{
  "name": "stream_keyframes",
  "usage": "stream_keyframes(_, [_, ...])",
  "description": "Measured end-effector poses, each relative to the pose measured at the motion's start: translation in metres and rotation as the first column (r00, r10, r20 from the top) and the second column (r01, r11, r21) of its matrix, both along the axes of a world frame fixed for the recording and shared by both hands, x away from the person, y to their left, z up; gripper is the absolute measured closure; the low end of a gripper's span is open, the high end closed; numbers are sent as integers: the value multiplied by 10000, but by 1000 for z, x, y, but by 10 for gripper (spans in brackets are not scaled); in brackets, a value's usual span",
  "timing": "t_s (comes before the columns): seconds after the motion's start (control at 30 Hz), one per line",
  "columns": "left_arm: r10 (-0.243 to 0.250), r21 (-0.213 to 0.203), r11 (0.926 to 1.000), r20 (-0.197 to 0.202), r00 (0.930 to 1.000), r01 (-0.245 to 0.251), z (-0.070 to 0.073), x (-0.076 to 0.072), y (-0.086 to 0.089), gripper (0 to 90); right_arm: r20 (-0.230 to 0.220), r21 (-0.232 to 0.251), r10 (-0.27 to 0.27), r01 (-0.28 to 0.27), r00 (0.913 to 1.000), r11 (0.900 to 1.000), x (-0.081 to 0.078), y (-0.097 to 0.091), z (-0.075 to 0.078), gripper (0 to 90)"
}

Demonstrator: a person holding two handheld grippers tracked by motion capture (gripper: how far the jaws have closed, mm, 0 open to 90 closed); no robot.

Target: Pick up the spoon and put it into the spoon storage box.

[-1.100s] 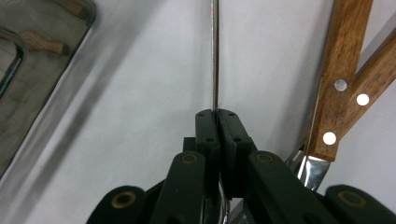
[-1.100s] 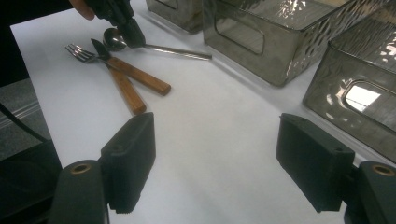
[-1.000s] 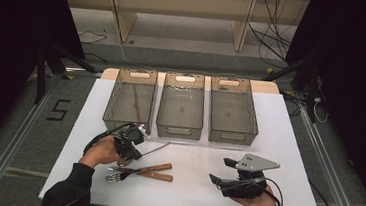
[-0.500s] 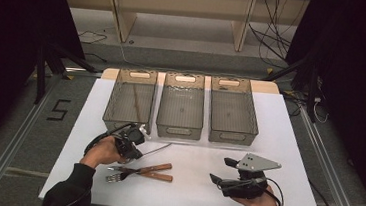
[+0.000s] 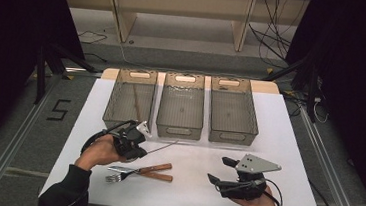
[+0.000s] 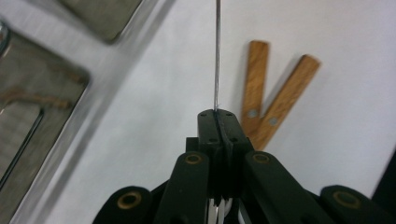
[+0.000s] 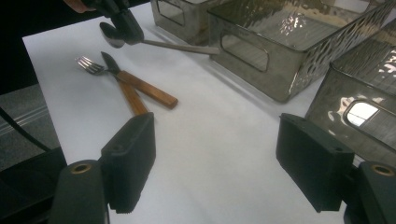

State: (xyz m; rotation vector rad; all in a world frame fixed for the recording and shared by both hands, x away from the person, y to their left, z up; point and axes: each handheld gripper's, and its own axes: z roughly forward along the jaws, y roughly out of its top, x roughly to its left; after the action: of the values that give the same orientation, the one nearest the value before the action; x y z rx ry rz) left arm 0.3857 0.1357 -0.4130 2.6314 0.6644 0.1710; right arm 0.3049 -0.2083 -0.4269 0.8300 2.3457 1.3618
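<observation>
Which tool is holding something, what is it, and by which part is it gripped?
The left tool grips a metal spoon at the bowl end, its handle sticking out. The right tool is open and holds nothing.

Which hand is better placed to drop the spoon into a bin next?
Left. The left tool is shut on the spoon, close to the left bin. The right tool is open, holding nothing, apart from the cutlery.
</observation>
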Motion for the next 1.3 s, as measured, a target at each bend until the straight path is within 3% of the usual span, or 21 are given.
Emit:
stream_keyframes(0.2, [-667,-175,9976,-36,9978,667,6,-10,-16,894,481,-106,112,-107,9988,9999,-6,8,3,291])
stream_keyframes(0.4, [-1178,-211,9929,-280,9926,1172,1,-17,-30,894,1198,-614,536,-465,9913,9970,-16,25,5,291])
stream_keyframes(0.5, [-1590,-111,9873,-387,9865,1586,0,-21,-37,894,1477,-888,876,-750,9851,9932,-20,34,4,291])
stream_keyframes(0.6, [-1884,-280,9819,-422,9812,1873,0,-27,-46,894,1523,-1005,1181,-1035,9812,9895,-21,41,5,292])
stream_keyframes(0.7, [-2230,-172,9748,-423,9739,2225,1,-34,-55,894,1620,-1256,1540,-1344,9747,9829,-22,47,5,301])
stream_keyframes(0.8, [-2468,-300,9689,-540,9676,2455,2,-40,-62,894,1820,-1580,1857,-1577,9656,9748,-25,54,3,306])
stream_keyframes(0.87, [-2708,-52,9626,-514,9613,2709,2,-42,-65,893,1948,-1851,2055,-1697,9591,9679,-27,59,1,306])
stream_keyframes(1.0, [-2882,15,9574,-595,9557,2888,1,-45,-69,894,2029,-2418,2369,-1858,9501,9524,-29,69,-6,324])
stream_keyframes(1.3, [-3202,132,9467,-663,9450,3217,2,-53,-76,894,2266,-3692,3184,-2213,9205,9026,-35,87,-16,456])
